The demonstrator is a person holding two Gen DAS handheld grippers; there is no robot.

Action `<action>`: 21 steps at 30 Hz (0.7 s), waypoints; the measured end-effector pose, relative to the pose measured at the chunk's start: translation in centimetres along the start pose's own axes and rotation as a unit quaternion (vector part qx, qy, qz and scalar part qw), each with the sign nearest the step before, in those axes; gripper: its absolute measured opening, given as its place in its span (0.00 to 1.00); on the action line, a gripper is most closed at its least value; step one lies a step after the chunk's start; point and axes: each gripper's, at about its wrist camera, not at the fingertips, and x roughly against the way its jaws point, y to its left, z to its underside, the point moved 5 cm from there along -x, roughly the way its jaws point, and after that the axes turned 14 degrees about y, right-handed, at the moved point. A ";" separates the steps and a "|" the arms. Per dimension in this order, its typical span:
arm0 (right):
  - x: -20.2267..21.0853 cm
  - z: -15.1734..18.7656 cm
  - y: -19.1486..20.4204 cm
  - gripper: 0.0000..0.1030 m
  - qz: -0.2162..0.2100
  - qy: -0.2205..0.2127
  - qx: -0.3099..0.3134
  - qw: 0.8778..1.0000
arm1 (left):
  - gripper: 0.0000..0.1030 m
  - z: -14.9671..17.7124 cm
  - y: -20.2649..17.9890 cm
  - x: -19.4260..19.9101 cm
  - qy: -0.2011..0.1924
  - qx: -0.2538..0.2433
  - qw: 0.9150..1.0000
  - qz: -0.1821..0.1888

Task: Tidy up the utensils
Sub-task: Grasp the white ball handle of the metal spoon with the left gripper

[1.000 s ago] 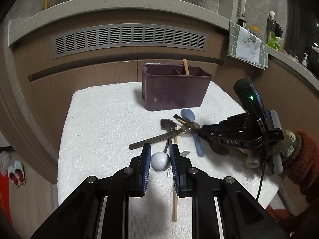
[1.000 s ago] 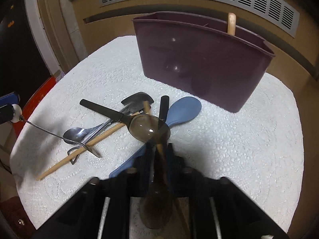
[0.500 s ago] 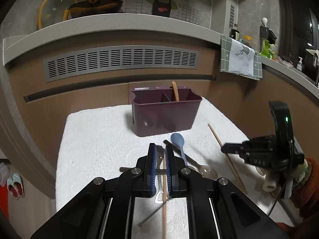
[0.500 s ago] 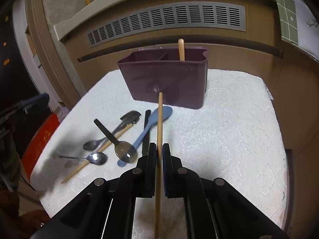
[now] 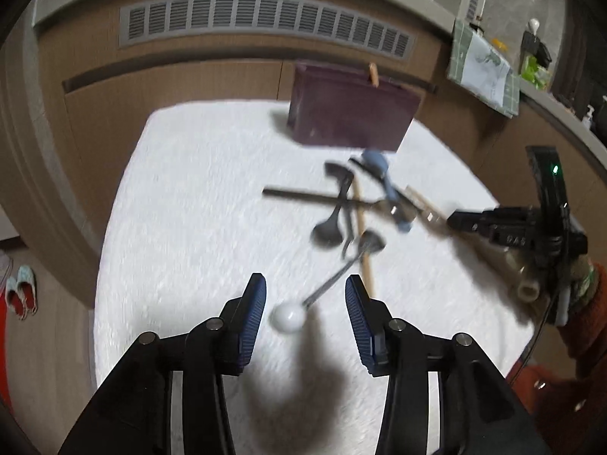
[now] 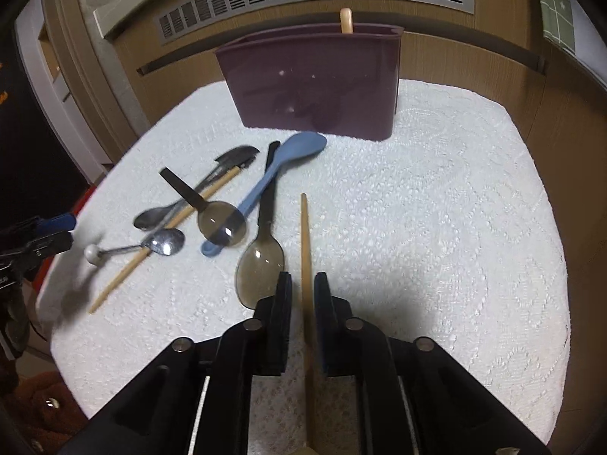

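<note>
Left gripper [image 5: 303, 305]: jaws wide, just opened; the white ball end of a metal spoon [image 5: 329, 286] lies between the pads, untouched. Right gripper [image 6: 302, 292]: jaws narrow, just parted; a wooden chopstick [image 6: 305, 242] runs loose between them on the white cloth [image 6: 436, 227], lower centre. The purple utensil caddy [image 6: 315, 83] stands upper centre, one wooden handle [image 6: 346, 19] inside. Remaining utensils lie piled at centre left.
</note>
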 end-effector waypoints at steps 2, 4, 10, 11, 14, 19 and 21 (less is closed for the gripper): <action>-0.5 0.2 0.1 0.14 0.013 0.006 0.006 1.000 | 0.44 0.4 0.3 -0.7 0.010 0.000 1.000 -0.006; -0.7 0.3 0.1 0.14 0.017 0.007 0.008 1.000 | 0.44 0.5 0.4 -1.2 0.016 -0.001 1.000 -0.011; -0.6 0.5 0.2 0.15 0.026 0.005 0.011 1.000 | 0.44 0.5 0.4 -2.5 0.028 -0.005 1.000 -0.007; -0.6 0.5 0.3 0.16 0.029 0.005 0.014 0.999 | 0.44 0.6 0.4 -2.7 0.033 -0.005 0.999 -0.006; -0.6 0.6 0.6 0.17 0.039 0.005 0.023 0.999 | 0.44 0.6 0.4 -3.0 0.031 -0.003 0.999 -0.008; -0.8 0.1 0.9 0.17 0.040 0.006 0.034 0.999 | 0.44 0.7 0.7 -2.9 0.027 0.010 1.000 0.005; -1.1 -0.5 0.9 0.16 0.043 0.001 0.032 0.999 | 0.44 0.8 0.7 -2.8 0.026 0.012 1.000 0.007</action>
